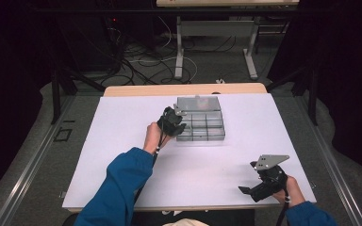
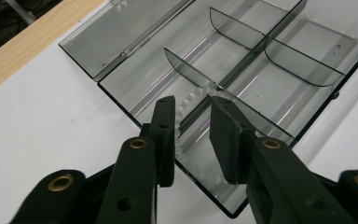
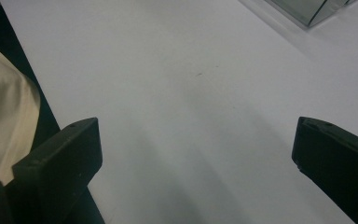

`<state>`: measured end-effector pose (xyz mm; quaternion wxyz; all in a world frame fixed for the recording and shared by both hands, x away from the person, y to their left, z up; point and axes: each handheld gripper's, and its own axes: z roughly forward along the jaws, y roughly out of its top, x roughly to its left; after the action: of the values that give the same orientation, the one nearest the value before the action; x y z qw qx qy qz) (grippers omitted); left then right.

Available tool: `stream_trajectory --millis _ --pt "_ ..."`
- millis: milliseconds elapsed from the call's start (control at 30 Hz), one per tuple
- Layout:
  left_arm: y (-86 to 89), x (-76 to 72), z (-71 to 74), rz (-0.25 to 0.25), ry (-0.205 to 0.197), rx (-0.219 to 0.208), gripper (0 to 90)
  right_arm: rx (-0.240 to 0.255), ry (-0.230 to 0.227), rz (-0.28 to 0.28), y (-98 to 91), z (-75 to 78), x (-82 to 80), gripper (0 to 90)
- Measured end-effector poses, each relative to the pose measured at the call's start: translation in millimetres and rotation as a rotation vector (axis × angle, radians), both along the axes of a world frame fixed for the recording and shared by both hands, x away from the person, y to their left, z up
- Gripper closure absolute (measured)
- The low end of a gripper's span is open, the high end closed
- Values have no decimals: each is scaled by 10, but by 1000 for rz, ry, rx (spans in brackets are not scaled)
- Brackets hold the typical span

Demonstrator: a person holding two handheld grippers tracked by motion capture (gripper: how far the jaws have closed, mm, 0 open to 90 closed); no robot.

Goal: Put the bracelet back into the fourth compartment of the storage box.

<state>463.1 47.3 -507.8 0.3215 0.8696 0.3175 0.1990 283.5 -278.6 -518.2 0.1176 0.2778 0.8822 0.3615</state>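
From the high view we're seeing the left gripper (image 1: 173, 121) hovering at the near-left edge of the clear divided box (image 1: 201, 119), mid-table, while the right gripper (image 1: 259, 184) is sitting well apart near the front-right corner. In the left gripper view its jaws are standing slightly parted over the box's (image 2: 223, 79) centre rib, pinching nothing. In the right gripper view the jaws are gaping wide over bare white table (image 3: 177, 102).

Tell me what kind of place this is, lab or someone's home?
Most likely a lab or data-collection workspace, not a home. A white work table stands in a dark area with loose cables on the floor behind it, and a person works a clear compartment box with the left gripper.
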Motion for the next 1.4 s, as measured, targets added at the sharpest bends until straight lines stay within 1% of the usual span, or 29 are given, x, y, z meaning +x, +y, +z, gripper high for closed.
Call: stream_trajectory --millis 200,267,300,333,400,467,533,600,667,700,767,800,867,900,933,967,1000,1067,1100,1133,1167,1200,1233,1300,1400 --pt "52 -67 52 -20 4 -6 594 0 0 0 0 0 0 12" --pt "76 -110 57 -26 3 -5 532 0 0 0 0 0 -1 12" --pt "92 -131 57 -27 4 -14 500 0 0 0 1 0 -2 12" --pt "114 -152 62 -29 11 -11 465 -1 0 0 1 0 -1 12" --pt "160 -198 60 -28 12 -16 394 -1 1 0 1 -1 0 12" --pt "214 -242 62 -30 25 -16 333 -2 -6 -3 4 -2 1 12" --pt "269 -286 67 -30 33 -10 283 -1 6 -5 8 0 -6 12" --pt "320 -334 63 -26 46 -18 220 -1 -2 -6 10 -3 -4 12" --pt "367 -386 61 -27 51 -4 168 -2 1 -5 9 -1 -5 12" --pt "387 -418 56 -27 56 -6 156 -6 4 -3 8 2 -6 12" --pt "431 -481 53 -27 53 4 110 -8 9 0 6 3 -8 12" --pt "458 -515 59 -30 60 9 88 -3 1 -3 7 -3 -9 12" --pt "510 -590 58 -22 56 12 61 -1 -1 -9 4 1 -11 12" --pt "538 -627 63 -21 60 15 46 -2 -3 -6 4 1 -7 12" --pt "561 -663 62 -16 57 13 33 -1 2 -13 7 3 -17 12" --pt "589 -699 73 -20 61 19 23 -1 0 -3 8 2 -13 12" --pt "616 -735 81 -15 58 23 17 -3 10 -4 11 6 -16 12" --pt "661 -806 97 -18 65 26 4 -9 7 -2 7 5 -13 12" --pt "677 -845 99 -22 64 21 2 -3 -1 -6 8 0 -12 12" --pt "700 -881 106 -20 59 25 2 -4 1 -6 8 1 -12 12" --pt "720 -913 106 -25 68 18 2 -9 6 -4 7 5 -13 12" --pt "740 -946 105 -25 69 25 2 -5 9 -6 11 5 -16 12" --pt "751 -981 94 -23 72 20 2 -2 7 -7 13 2 -17 12" --pt "779 -1045 86 -25 72 25 2 -3 3 -14 17 0 -18 12" --pt "820 -1145 78 -27 59 19 2 -5 0 -7 12 3 -20 12"
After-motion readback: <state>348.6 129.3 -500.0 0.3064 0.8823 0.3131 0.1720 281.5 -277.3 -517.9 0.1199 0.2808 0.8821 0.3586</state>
